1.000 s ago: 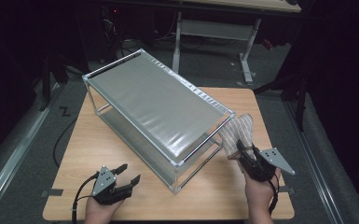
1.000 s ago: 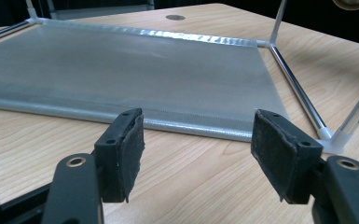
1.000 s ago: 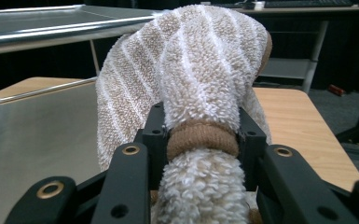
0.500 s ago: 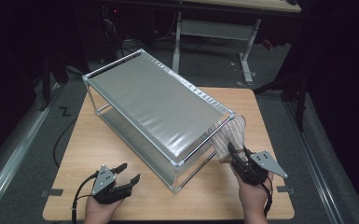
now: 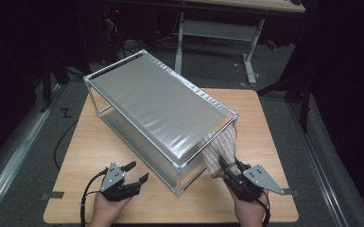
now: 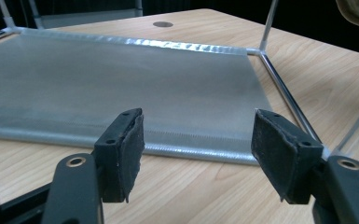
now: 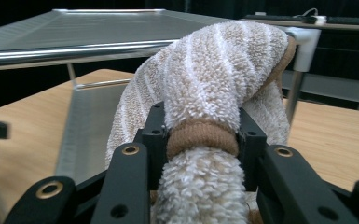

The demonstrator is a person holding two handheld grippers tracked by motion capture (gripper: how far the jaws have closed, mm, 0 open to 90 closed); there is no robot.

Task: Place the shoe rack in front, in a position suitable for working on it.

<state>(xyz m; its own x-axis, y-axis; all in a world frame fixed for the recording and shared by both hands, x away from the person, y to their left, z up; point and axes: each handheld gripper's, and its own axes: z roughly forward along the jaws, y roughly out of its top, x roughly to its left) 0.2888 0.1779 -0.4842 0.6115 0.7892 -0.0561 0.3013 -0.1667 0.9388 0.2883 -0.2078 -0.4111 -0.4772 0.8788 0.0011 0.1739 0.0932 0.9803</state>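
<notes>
A rolled beige towel with white stripes (image 5: pixel 220 147) (image 7: pixel 214 88) hangs at the near right end of the silver two-shelf metal rack (image 5: pixel 156 101). My right gripper (image 5: pixel 227 171) (image 7: pixel 200 135) is shut on the towel at its brown band, and the towel bends over above the jaws. Left of the rack's near corner, my left gripper (image 5: pixel 136 173) (image 6: pixel 196 144) rests low on the table, open with nothing between its pads. It faces the rack's lower shelf (image 6: pixel 121 93).
The rack stands diagonally across the wooden table (image 5: pixel 99 146), from far left to near right. Bare table lies on the left, along the front edge and at the far right corner. A desk frame (image 5: pixel 217 28) stands behind the table. Dark floor surrounds it.
My right gripper has carried the towel leftward and nearer, in toward the rack's near right end. The left gripper has stayed put.
</notes>
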